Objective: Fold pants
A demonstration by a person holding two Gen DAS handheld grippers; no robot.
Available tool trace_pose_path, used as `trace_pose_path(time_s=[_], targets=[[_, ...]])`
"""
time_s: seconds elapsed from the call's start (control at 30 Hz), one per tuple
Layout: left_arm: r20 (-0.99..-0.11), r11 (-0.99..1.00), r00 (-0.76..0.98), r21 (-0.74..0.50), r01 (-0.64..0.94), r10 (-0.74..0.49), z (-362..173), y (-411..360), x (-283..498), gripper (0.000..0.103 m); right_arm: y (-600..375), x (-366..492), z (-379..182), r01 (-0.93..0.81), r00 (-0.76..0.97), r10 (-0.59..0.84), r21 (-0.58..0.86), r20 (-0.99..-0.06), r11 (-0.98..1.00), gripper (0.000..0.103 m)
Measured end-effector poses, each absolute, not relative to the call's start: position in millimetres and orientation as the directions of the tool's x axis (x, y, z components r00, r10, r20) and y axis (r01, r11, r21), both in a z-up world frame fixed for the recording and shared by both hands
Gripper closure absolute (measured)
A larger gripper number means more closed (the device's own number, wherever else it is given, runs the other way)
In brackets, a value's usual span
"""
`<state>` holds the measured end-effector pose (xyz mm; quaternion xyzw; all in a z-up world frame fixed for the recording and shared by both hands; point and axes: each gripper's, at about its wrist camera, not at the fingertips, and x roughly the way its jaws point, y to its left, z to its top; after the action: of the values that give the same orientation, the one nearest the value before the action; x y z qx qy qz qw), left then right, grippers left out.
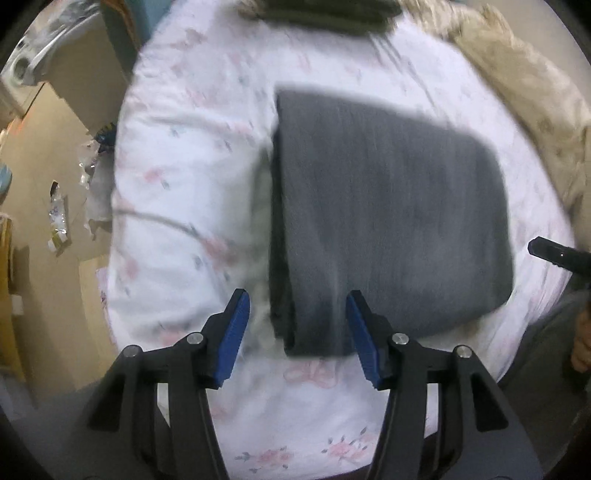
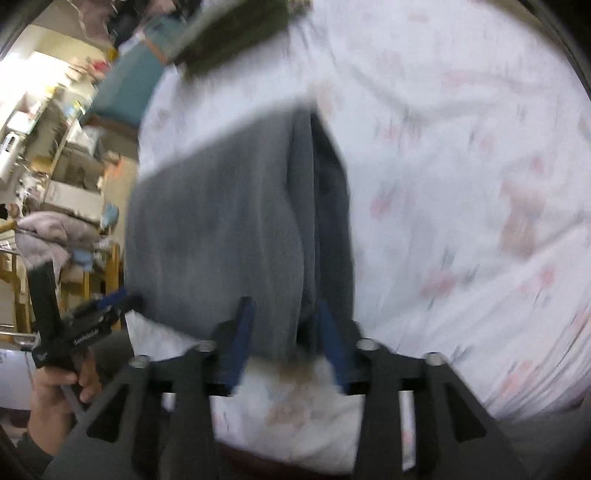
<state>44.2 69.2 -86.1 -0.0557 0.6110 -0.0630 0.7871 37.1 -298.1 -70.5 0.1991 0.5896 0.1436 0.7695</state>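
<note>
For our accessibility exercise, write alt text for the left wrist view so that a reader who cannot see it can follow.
Grey folded pants lie in a neat rectangle on a white floral bedsheet. The open left gripper, with blue fingertips, frames the stack's near edge. The picture is blurred.

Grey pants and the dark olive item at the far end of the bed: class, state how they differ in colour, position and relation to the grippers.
The grey pants are grey; the dark olive item is greenish-brown. The pants lie mid-bed, folded into a block; the olive item sits at the far edge, partly cropped. The left gripper and right gripper straddle the pants' near edge; neither is near the olive item. Both rest on the floral sheet.
</note>
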Motion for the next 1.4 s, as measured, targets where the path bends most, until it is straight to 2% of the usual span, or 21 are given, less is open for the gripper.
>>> trace_pose_path(time_s=[0.1, 0.27, 0.3, 0.33, 0.37, 0.4, 0.47, 0.53, 0.57, 0.63, 0.67, 0.73, 0.8, 0.9, 1.03, 1.17, 1.27, 1.33, 1.4], targets=[[-0.928, 0.975, 0.312, -0.223, -0.026, -0.204, -69, 88, 76, 0.051, -311, 69, -64, 0.024, 0.350, 0.484, 0.524, -0.802, 0.851, 0.054], [-0.898, 0.931, 0.312, -0.353, -0.089, -0.311, -82, 98, 127, 0.051, -306, 109, -86, 0.069, 0.366, 0.526, 0.586, -0.768, 0.807, 0.055], [-0.902, 0.936, 0.315, -0.340, -0.093, -0.296, -90, 96, 137, 0.051, -302, 114, -95, 0.068, 0.345, 0.535, 0.589, -0.771, 0.805, 0.057], [-0.906, 0.940, 0.313, -0.329, -0.093, -0.286, -96, 94, 142, 0.053, -299, 117, -100, 0.062, 0.327, 0.542, 0.590, -0.774, 0.805, 0.072], [-0.908, 0.940, 0.301, -0.330, -0.083, -0.292, -104, 92, 146, 0.061, -292, 117, -104, 0.037, 0.301, 0.532, 0.567, -0.791, 0.823, 0.093], [-0.904, 0.933, 0.286, -0.352, -0.072, -0.319, -106, 88, 148, 0.100, -284, 115, -103, 0.005, 0.299, 0.500, 0.525, -0.813, 0.851, 0.099], [-0.916, 0.948, 0.278, -0.314, -0.047, -0.290, -110, 83, 146, 0.100, -281, 111, -94, -0.035, 0.335, 0.418, 0.432, -0.844, 0.901, 0.101], [-0.927, 0.966, 0.287, -0.258, -0.018, -0.242, -108, 78, 146, 0.100, -286, 109, -94, -0.012, 0.370, 0.243, 0.257, -0.897, 0.966, 0.103], [-0.927, 0.966, 0.289, -0.257, -0.027, -0.239, -107, 80, 145, 0.100, -289, 109, -100, -0.007, 0.348, 0.227, 0.239, -0.910, 0.971, 0.103], [-0.927, 0.970, 0.310, -0.236, -0.051, -0.209, -100, 83, 143, 0.096, -305, 108, -100, 0.058, 0.351, 0.355, 0.399, -0.866, 0.915, 0.103], [-0.925, 0.975, 0.338, -0.209, -0.069, -0.174, -92, 84, 140, 0.096, -306, 106, -88, 0.047, 0.398, 0.369, 0.421, -0.840, 0.906, 0.103], [-0.897, 0.983, 0.424, -0.170, -0.074, -0.124, -74, 84, 133, 0.096, -292, 102, -58, -0.053, 0.494, 0.358, 0.383, -0.793, 0.922, 0.103], [-0.828, 0.988, 0.552, -0.148, -0.040, -0.102, -54, 71, 122, 0.098, -264, 104, -43, -0.129, 0.537, 0.338, 0.321, -0.773, 0.938, 0.103], [-0.782, 0.985, 0.600, -0.150, 0.082, -0.169, -56, 31, 117, 0.098, -223, 111, -54, -0.186, 0.529, 0.367, 0.317, -0.765, 0.930, 0.103], [-0.799, 0.984, 0.575, -0.134, 0.115, -0.176, -95, 7, 120, 0.097, -193, 115, -93, -0.222, 0.495, 0.337, 0.258, -0.801, 0.940, 0.103], [-0.763, 0.983, 0.621, -0.110, 0.148, -0.179, -119, 7, 110, 0.096, -180, 105, -120, -0.267, 0.509, 0.283, 0.164, -0.813, 0.950, 0.103], [-0.775, 0.980, 0.600, -0.165, 0.115, -0.201, -133, 14, 111, 0.096, -176, 100, -131, -0.277, 0.515, 0.247, 0.113, -0.821, 0.954, 0.103], [-0.775, 0.985, 0.608, -0.117, 0.130, -0.172, -140, 11, 105, 0.096, -181, 102, -138, -0.255, 0.501, 0.263, 0.149, -0.825, 0.955, 0.103], [-0.779, 0.986, 0.607, -0.092, 0.139, -0.158, -145, 8, 105, 0.096, -177, 99, -144, -0.271, 0.509, 0.247, 0.119, -0.825, 0.955, 0.103]])
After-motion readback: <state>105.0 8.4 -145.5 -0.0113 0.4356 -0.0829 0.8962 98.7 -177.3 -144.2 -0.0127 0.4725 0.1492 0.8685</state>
